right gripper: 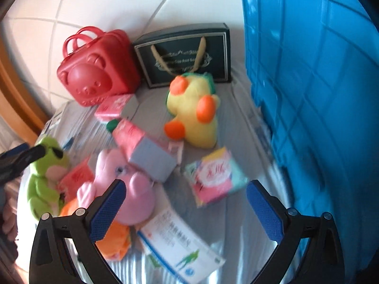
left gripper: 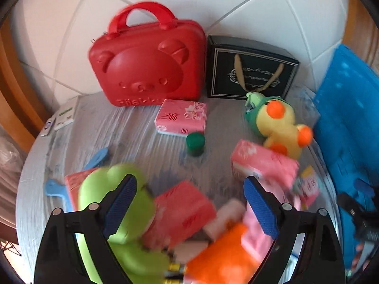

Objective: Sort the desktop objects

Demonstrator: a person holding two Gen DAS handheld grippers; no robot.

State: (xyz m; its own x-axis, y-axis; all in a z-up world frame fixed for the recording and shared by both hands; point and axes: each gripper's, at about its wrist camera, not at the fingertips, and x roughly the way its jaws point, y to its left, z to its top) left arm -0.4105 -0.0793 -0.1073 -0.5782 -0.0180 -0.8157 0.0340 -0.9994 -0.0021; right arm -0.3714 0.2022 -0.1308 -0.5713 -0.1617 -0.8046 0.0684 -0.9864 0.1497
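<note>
While both grippers are hovering over the cluttered counter (right gripper: 236,236), I am holding the left gripper (left gripper: 189,194) released, its blue pads (left gripper: 123,203) spread wide above a red tissue pack (left gripper: 182,210), with a green frog plush (left gripper: 113,189) lying to the near left and nothing pinched. I am keeping the right gripper (right gripper: 186,198) released too, jaws standing apart and empty, with a pink plush (right gripper: 123,179) near its left pad and a white medicine box (right gripper: 180,243) lying below it. A yellow duck plush (right gripper: 194,113) is sitting farther back, in front of a black gift bag (right gripper: 184,54). A red bear case (right gripper: 94,68) is standing at the far left, and a blue crate (right gripper: 315,90) is rising at the right.
</note>
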